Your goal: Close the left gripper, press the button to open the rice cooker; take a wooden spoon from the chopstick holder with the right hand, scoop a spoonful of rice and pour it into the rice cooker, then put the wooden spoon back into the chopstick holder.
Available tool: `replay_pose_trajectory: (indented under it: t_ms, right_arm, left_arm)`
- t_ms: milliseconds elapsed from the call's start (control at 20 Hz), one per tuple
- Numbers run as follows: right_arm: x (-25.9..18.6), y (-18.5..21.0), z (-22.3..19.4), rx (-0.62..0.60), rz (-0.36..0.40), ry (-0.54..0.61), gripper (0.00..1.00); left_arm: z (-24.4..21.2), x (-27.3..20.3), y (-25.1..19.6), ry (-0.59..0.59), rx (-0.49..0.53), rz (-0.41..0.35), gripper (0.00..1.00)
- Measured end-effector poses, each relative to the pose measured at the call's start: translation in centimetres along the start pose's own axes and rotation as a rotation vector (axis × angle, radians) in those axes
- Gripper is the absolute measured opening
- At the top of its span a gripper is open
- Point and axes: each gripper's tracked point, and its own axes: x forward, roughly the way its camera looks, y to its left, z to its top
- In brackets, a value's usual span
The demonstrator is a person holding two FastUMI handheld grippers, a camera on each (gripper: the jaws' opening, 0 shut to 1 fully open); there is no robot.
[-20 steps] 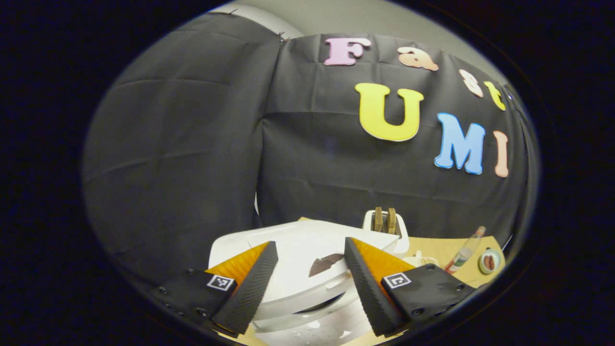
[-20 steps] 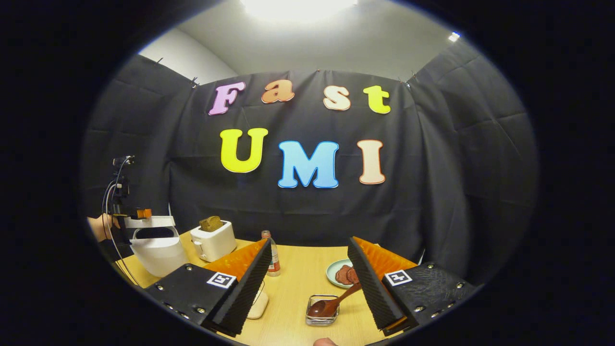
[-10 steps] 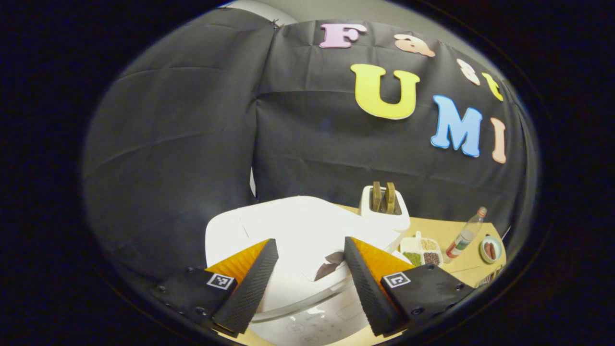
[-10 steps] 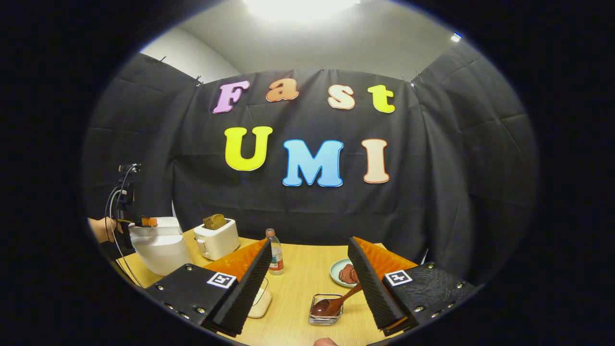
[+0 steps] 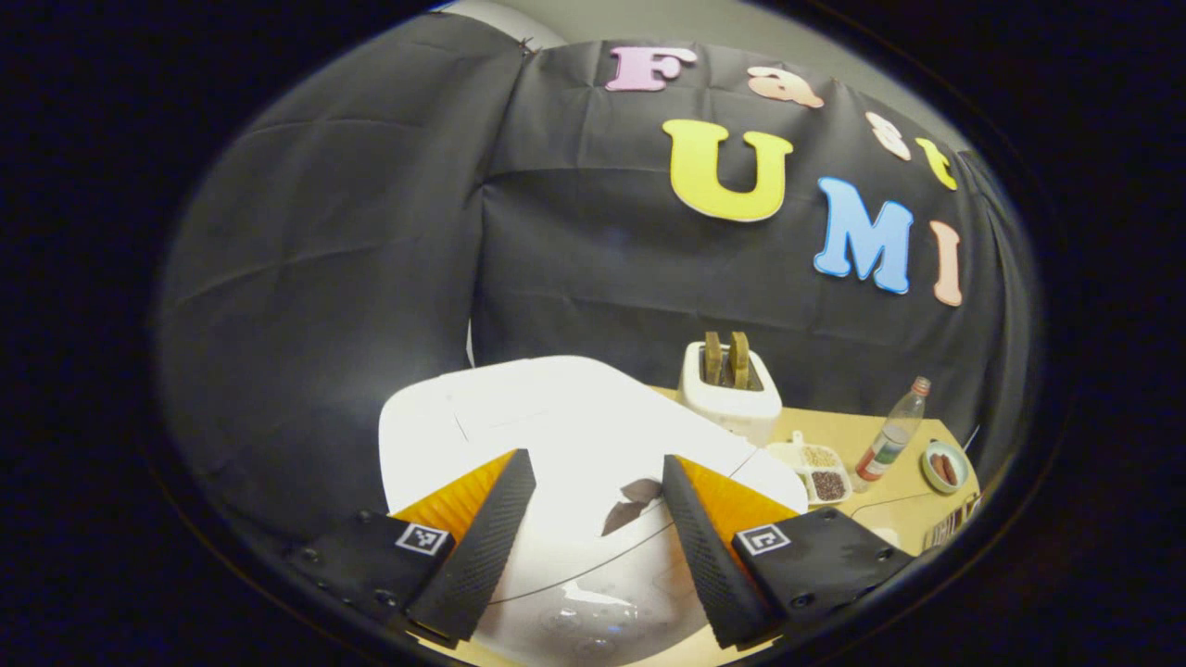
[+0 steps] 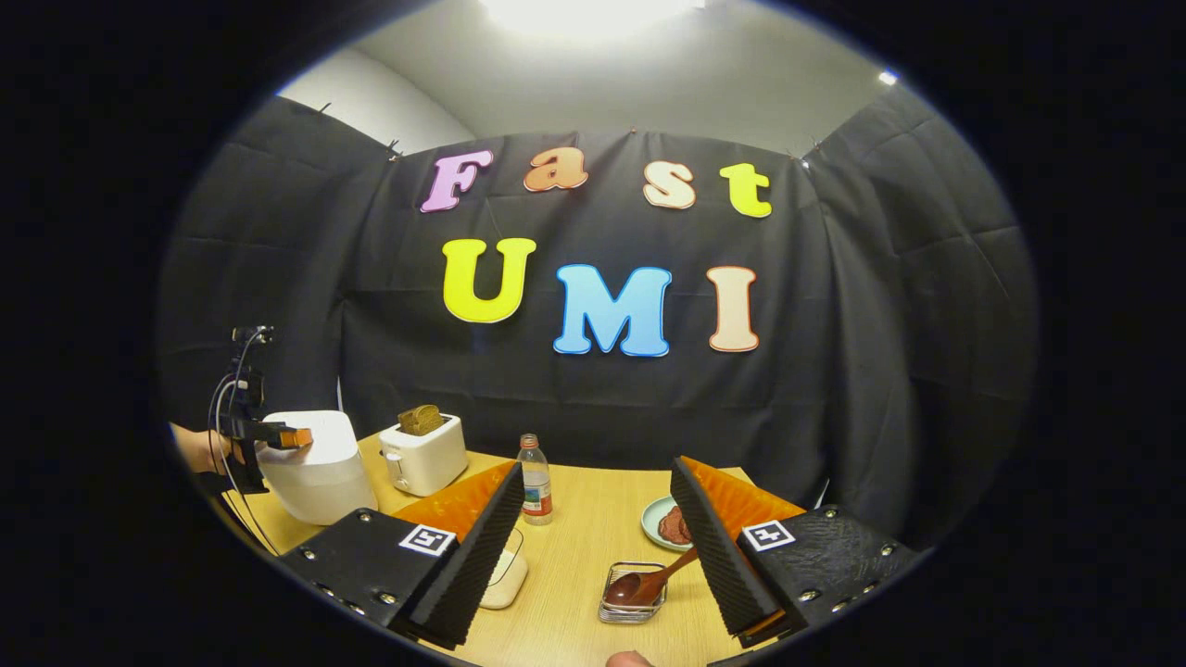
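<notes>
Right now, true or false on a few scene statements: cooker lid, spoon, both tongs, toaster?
1. The rice cooker lid is down. True.
2. The wooden spoon is held by the right tongs. False: it rests in the small wire holder on the table, and the right tongs are open and empty.
3. The left tongs are shut. False: their fingers stand apart over the cooker's lid.
4. The toaster has bread in its slots. True.
5. The bottle lies on its side. False: it stands upright.
</notes>
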Motion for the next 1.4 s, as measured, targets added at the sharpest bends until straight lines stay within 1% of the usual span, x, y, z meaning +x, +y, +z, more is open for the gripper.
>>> replay_pose_trajectory:
  t_ms: [50,100,200,250,350,400,450,500,550,750,900,1000,1050,1100,1150,1200,1250,1300,1400]
  right_arm:
    - [0.1,0.5,0.2,-0.006,0.013,-0.002,0.96]
    - [0.3,0.9,0.6,-0.014,0.022,-0.011,0.96]
    - [0.4,1.5,1.7,-0.018,0.034,-0.036,0.96]
    - [0.5,1.9,2.2,-0.014,0.04,-0.048,0.96]
    - [0.5,2.7,3.2,0.002,0.05,-0.073,0.96]
    - [0.8,2.5,3.7,0.012,0.05,-0.088,0.93]
    - [0.8,2.8,4.2,0.023,0.053,-0.104,0.93]
    - [0.9,3.2,4.5,0.035,0.057,-0.12,0.96]
    - [1.0,3.5,4.8,0.043,0.06,-0.132,0.96]
    - [1.3,4.2,5.5,0.046,0.047,-0.173,0.96]
    - [1.5,4.7,5.2,0.068,0.066,-0.169,0.96]
    - [1.6,4.5,5.3,0.076,0.072,-0.164,0.96]
    - [1.6,4.3,5.3,0.079,0.07,-0.166,0.96]
    - [1.6,4.1,5.4,0.081,0.064,-0.171,0.96]
    - [1.7,3.9,5.4,0.086,0.056,-0.176,0.96]
    - [1.9,3.9,5.3,0.092,0.05,-0.173,0.96]
    - [1.9,4.0,5.2,0.096,0.051,-0.169,0.96]
    - [2.0,4.1,5.2,0.097,0.049,-0.168,0.96]
    - [2.1,4.0,5.3,0.092,0.041,-0.169,0.96]
  left_arm:
    - [-0.1,0.1,0.0,0.026,0.016,0.002,0.95]
    - [-0.2,-0.2,-0.1,0.041,0.021,0.003,0.95]
    - [2.1,-1.7,-0.9,-0.024,0.023,-0.002,0.97]
    - [3.6,-3.0,-2.0,-0.071,0.04,-0.02,0.97]
    - [6.2,-6.9,-4.8,-0.171,0.084,-0.071,0.97]
    - [7.1,-9.0,-6.2,-0.217,0.101,-0.094,0.96]
    - [7.9,-11.2,-7.5,-0.263,0.113,-0.114,0.96]
    - [8.7,-13.4,-8.8,-0.303,0.124,-0.134,0.96]
    - [9.3,-15.4,-10.0,-0.336,0.132,-0.155,0.96]
    - [9.2,-21.8,-13.2,-0.397,0.125,-0.212,0.96]
    - [9.1,-25.3,-14.5,-0.429,0.168,-0.219,0.96]
    - [8.6,-26.5,-14.7,-0.43,0.196,-0.21,0.94]
    - [8.4,-27.0,-14.7,-0.426,0.194,-0.213,0.95]
    - [8.2,-27.3,-14.8,-0.424,0.189,-0.213,0.92]
    - [8.2,-27.5,-14.7,-0.423,0.182,-0.21,0.95]
    - [8.3,-27.5,-14.4,-0.421,0.175,-0.207,0.95]
    - [8.2,-27.3,-14.2,-0.416,0.166,-0.206,0.98]
    - [8.1,-27.2,-14.1,-0.414,0.157,-0.207,0.95]
    - [8.2,-27.0,-14.0,-0.415,0.148,-0.204,0.95]
